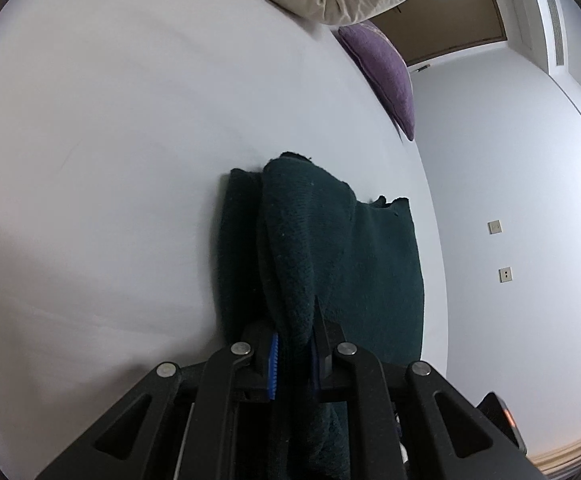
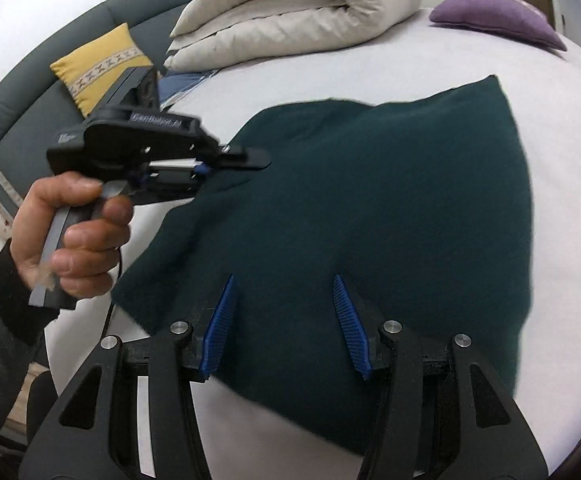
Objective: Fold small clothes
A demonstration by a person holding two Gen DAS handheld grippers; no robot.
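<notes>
A dark green knitted garment [image 2: 390, 184] lies spread on the white bed sheet [image 2: 562, 160]. In the left wrist view a lifted fold of the garment [image 1: 330, 232] runs up between the blue pads, and my left gripper [image 1: 294, 320] is shut on it. In the right wrist view the left gripper [image 2: 260, 160], held by a person's hand [image 2: 74, 232], grips the garment's left edge. My right gripper [image 2: 284, 280] hovers over the garment's near part with its blue pads [image 2: 222, 324] wide apart. Nothing is pinched between them.
A rolled beige duvet [image 2: 298, 12] lies at the far side of the bed, with a purple cushion [image 2: 494, 16] to its right. A yellow cushion [image 2: 98, 64] rests on a grey upholstered surround [image 2: 22, 120] at the left. A wall with sockets [image 1: 494, 226] stands beyond the bed's right edge.
</notes>
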